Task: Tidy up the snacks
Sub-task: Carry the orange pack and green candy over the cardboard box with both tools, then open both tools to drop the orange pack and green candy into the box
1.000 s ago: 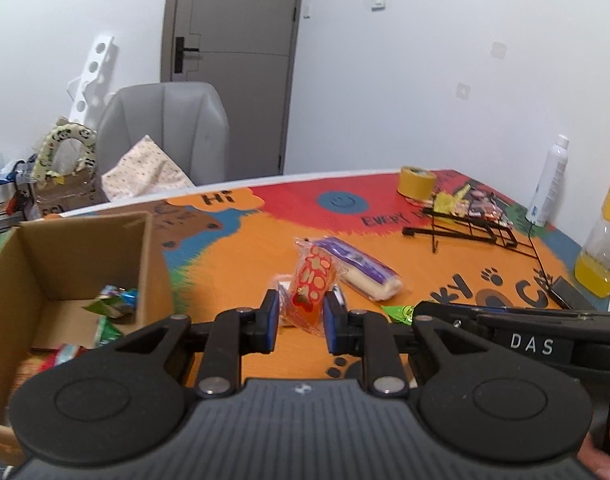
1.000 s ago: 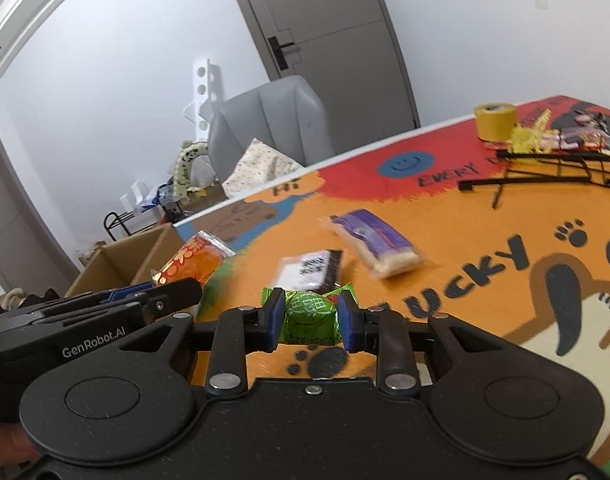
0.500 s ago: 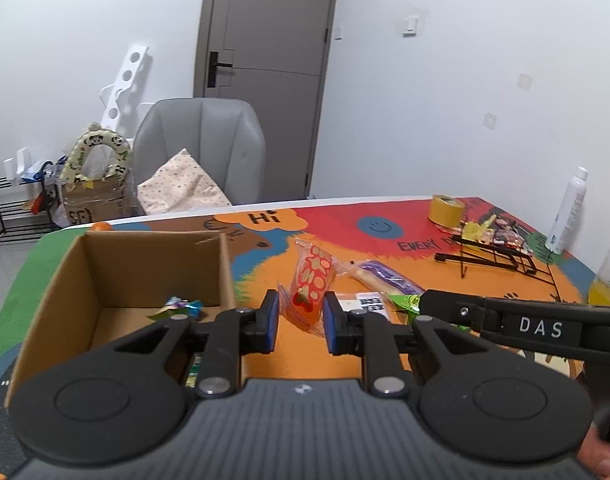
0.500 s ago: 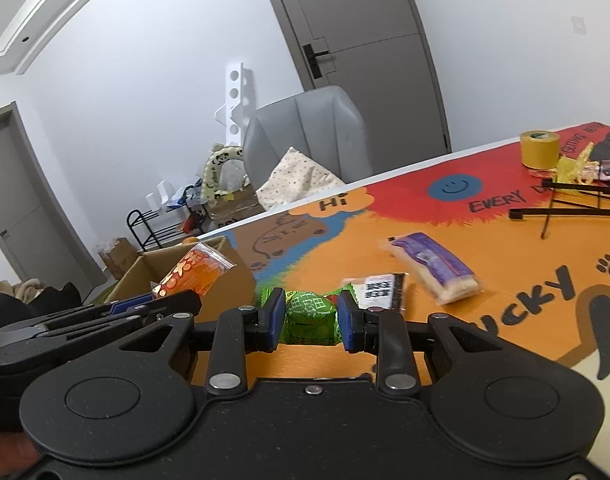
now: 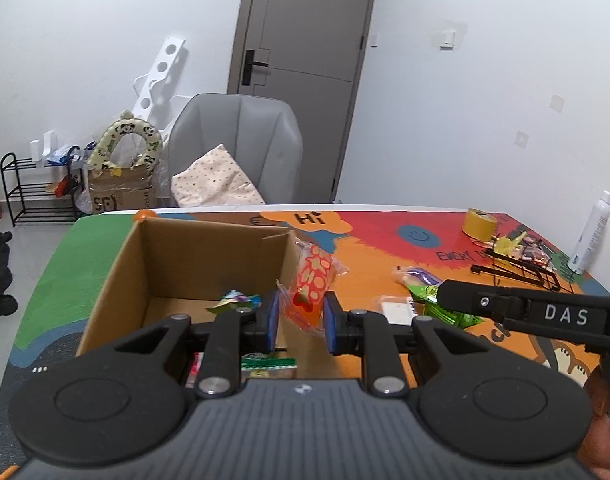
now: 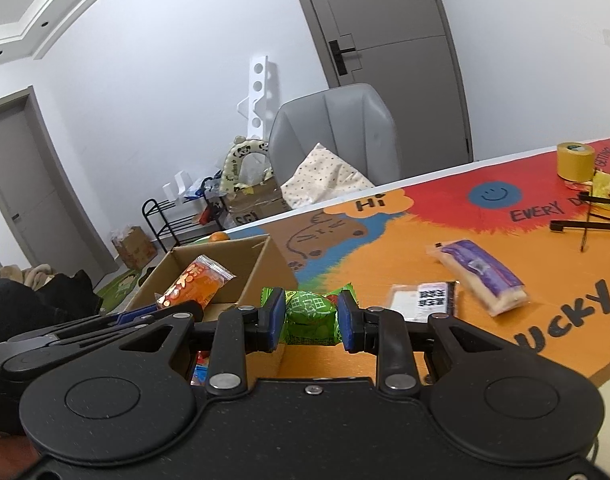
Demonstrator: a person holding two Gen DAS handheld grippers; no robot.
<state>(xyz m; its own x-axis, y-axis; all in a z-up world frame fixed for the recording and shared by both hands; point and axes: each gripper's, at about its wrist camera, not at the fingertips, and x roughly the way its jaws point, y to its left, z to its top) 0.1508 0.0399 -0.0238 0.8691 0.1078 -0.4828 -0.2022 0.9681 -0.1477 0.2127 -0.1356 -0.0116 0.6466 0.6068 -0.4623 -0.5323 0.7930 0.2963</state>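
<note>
A bench (image 5: 385,276) covered by a glossy cartoon mat in orange, red, blue and green stands in a white-walled room with a grey door (image 5: 305,80) and one grey padded chair (image 5: 241,140); one open cardboard box (image 5: 117,276) sits at its left, crinkly wrappers inside; the left gripper (image 5: 301,320) fingers pinch an orange packet (image 5: 311,280) at the box's right wall; the right gripper (image 6: 310,320) fingers clamp a green packet (image 6: 311,316) near the box; two more packets, one purple (image 6: 483,276), one white-labelled (image 6: 423,298), lie on the orange patch.
</note>
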